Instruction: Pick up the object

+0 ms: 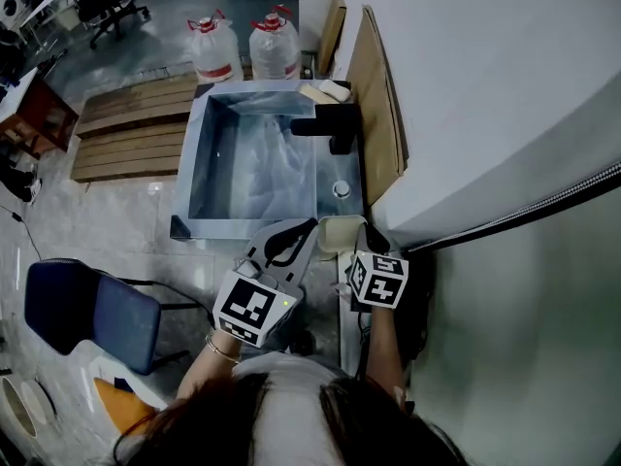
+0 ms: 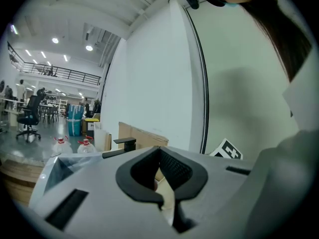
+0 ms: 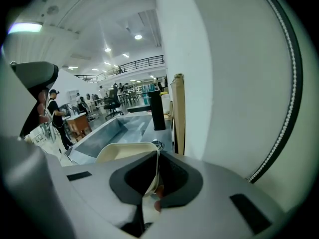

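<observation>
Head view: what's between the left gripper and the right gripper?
A cream container lies between the left gripper and the right gripper in the head view. Each gripper view shows its rim pinched in that gripper's jaws.

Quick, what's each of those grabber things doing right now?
Left gripper: jaws closed on the cream bowl's edge.
Right gripper: jaws closed on the same bowl's rim.
</observation>
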A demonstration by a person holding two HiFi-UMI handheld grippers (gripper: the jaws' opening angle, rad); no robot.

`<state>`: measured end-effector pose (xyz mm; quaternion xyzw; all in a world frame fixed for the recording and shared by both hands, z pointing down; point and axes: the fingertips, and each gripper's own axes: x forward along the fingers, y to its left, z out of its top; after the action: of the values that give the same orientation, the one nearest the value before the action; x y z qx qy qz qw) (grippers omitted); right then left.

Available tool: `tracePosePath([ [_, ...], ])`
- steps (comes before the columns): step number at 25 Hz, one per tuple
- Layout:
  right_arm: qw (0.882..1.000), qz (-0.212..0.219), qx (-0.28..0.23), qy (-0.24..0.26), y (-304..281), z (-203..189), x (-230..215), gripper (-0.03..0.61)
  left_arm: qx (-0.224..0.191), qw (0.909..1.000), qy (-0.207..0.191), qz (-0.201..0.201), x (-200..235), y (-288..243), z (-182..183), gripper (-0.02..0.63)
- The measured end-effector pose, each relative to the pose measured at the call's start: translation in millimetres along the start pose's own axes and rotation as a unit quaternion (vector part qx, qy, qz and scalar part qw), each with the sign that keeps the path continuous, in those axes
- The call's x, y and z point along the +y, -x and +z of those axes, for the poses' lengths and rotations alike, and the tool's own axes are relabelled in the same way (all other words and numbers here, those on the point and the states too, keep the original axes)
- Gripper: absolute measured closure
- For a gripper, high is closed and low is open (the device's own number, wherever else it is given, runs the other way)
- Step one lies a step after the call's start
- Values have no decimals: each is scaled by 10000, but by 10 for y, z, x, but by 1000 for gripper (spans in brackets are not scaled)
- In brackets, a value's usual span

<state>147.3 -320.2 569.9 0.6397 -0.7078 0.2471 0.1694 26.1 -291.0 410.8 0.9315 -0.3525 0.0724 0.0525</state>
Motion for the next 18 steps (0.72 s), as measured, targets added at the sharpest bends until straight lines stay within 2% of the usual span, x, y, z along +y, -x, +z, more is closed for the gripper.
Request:
tracePosePath([
  [18,9975,109,-690,40,623,215,139,545,-220,9994,-149,232,-357,507,115,606],
])
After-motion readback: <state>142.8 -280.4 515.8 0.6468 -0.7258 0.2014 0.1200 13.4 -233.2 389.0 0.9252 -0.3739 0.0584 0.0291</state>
